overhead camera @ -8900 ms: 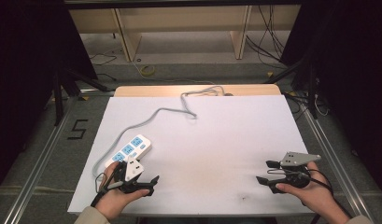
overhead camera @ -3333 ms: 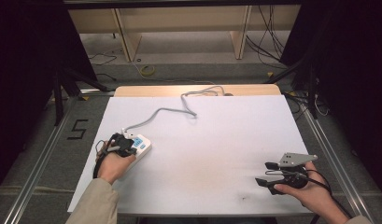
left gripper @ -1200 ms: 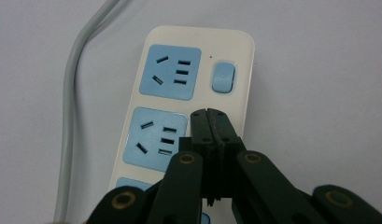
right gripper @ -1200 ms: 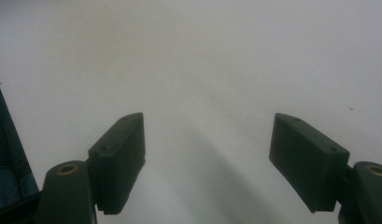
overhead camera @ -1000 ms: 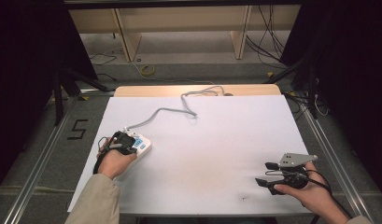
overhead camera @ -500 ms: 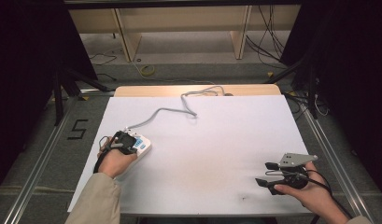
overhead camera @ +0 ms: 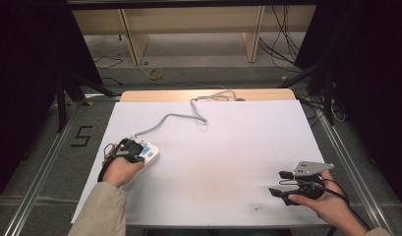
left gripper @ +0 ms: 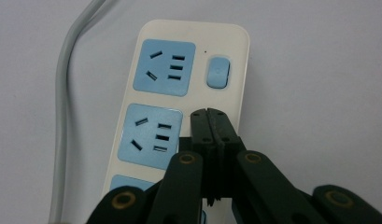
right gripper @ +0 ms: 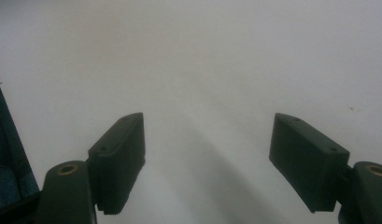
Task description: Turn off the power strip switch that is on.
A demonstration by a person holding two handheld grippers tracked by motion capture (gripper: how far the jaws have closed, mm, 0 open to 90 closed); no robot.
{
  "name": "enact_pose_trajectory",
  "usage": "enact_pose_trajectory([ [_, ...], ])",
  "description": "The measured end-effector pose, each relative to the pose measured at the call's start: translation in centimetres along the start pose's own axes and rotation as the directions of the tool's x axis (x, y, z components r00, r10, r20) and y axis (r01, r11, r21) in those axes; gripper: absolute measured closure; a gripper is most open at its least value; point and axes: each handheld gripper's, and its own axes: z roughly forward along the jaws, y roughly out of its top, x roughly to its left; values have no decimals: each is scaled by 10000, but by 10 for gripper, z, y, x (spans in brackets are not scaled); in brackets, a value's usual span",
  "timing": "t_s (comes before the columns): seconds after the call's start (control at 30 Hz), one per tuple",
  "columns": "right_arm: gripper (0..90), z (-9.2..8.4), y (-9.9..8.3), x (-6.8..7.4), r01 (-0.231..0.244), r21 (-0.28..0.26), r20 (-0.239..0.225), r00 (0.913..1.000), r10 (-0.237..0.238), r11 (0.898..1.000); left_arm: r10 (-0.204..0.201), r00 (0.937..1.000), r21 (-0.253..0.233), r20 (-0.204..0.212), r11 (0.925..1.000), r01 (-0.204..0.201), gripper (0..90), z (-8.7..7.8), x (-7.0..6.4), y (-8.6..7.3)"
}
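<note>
Hovering over the white power strip, the left gripper has its jaws pressed together with nothing between them; their tips sit above the strip's near right edge, just below its blue switch and beside the middle blue socket. Its grey cord trails away. Well apart, the right gripper rests low over the bare white table, jaws spread wide

White power strip (blue sockets) flat on table.
</note>
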Motion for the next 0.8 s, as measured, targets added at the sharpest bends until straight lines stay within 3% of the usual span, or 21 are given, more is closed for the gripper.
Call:
enact_pose_trajectory([
  [0.8,272,0,0,0,-21,-20,6,10000,21,10000,26,10000,28,-73,10000,-26,900,0,-1,1],
])
